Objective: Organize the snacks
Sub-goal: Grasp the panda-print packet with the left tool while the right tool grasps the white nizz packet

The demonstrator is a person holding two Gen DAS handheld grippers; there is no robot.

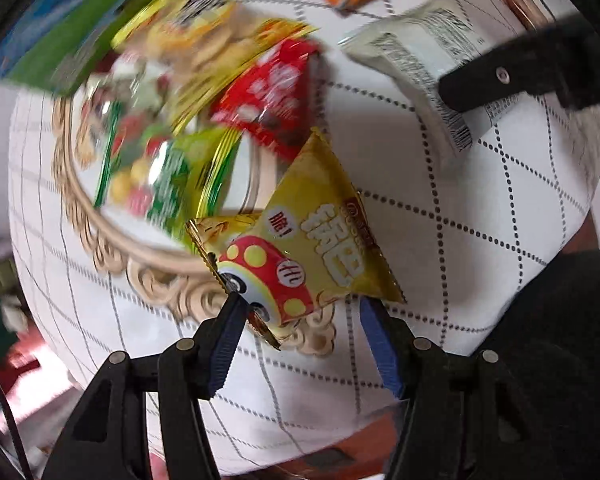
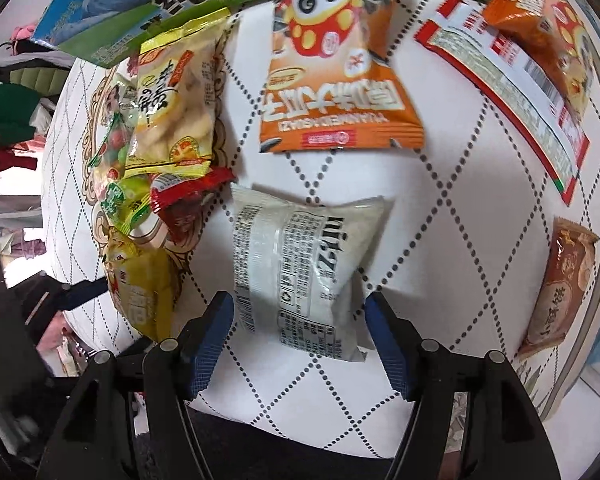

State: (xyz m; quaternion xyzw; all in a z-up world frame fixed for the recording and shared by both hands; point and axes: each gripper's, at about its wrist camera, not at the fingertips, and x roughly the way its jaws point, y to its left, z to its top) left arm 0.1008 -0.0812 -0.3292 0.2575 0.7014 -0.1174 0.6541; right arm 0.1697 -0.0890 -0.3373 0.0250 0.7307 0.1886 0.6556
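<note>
In the left wrist view, my left gripper (image 1: pixel 304 312) is open, its fingers either side of a small yellow snack pack (image 1: pixel 320 248) with a red mushroom car that lies over the rim of an ornate tray (image 1: pixel 112 248). The tray holds a red pack (image 1: pixel 272 96), a green pack (image 1: pixel 172 176) and a yellow pack (image 1: pixel 196 40). In the right wrist view, my right gripper (image 2: pixel 300 324) is open around the near end of a white snack pack (image 2: pixel 300 264). The yellow pack (image 2: pixel 144 292) and tray (image 2: pixel 96 152) show at left.
On the quilted white table (image 2: pixel 440 208) lie an orange pack (image 2: pixel 332 80), a red-edged white pack (image 2: pixel 508 96), another orange pack (image 2: pixel 548 40) and a brown pack (image 2: pixel 556 288). A blue-green carton (image 2: pixel 148 0) stands at the back. The table edge is close below.
</note>
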